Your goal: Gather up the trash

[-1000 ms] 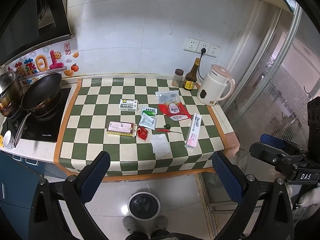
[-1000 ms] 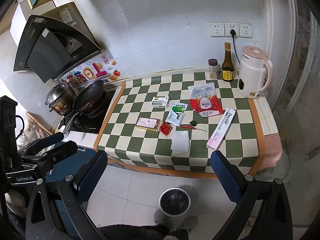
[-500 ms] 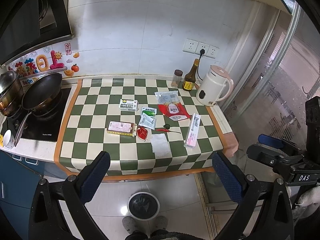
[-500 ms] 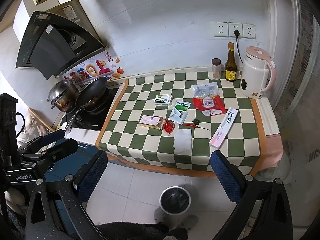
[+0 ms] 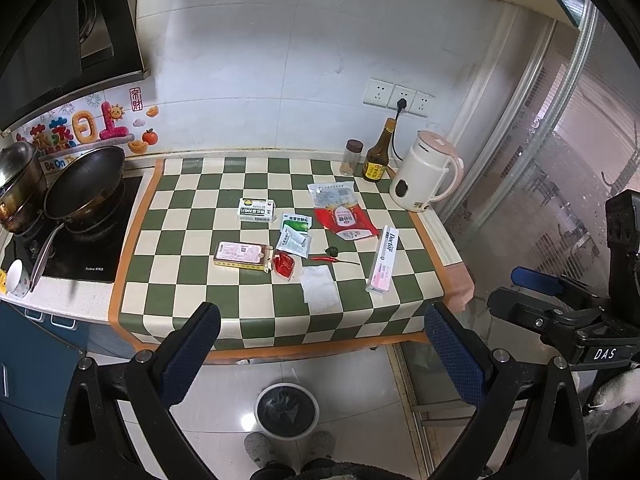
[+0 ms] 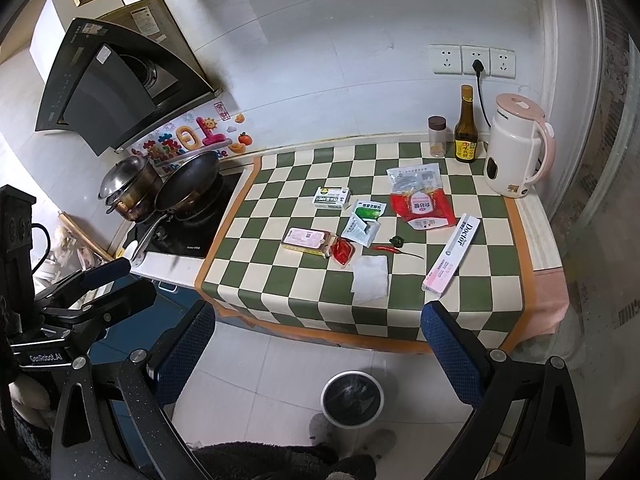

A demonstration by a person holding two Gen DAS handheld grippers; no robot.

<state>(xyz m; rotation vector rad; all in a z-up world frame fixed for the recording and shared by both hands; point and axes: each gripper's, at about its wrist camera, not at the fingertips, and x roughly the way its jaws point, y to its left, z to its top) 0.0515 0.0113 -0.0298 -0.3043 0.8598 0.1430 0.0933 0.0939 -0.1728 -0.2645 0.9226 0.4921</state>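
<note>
Litter lies on the green-checked counter (image 5: pixel 184 276): a white tissue (image 5: pixel 320 294) (image 6: pixel 370 280), a pink Doctor box (image 5: pixel 383 260) (image 6: pixel 452 254), a red packet (image 5: pixel 346 216) (image 6: pixel 422 208), a crumpled red wrapper (image 5: pixel 283 266) (image 6: pixel 342 252), a pink-and-yellow box (image 5: pixel 240 255), a white box (image 5: pixel 257 210), green sachets (image 5: pixel 295 232) and a red chili (image 5: pixel 326 258). A round bin (image 5: pixel 287 410) (image 6: pixel 354 398) stands on the floor below the counter's front edge. My left gripper (image 5: pixel 320 350) and right gripper (image 6: pixel 320 340) hover open and empty, back from the counter and above the bin.
A white-and-pink kettle (image 5: pixel 424 178), a brown bottle (image 5: pixel 378 156) and a spice jar (image 5: pixel 352 158) stand at the counter's back right. On the stove to the left sit a wok (image 5: pixel 86 184) and a steel pot (image 6: pixel 128 184). A person's feet show behind the bin.
The right wrist view has drifted a little, so the counter sits slightly further right in it. Nothing on the counter has moved, and both grippers stay open.
</note>
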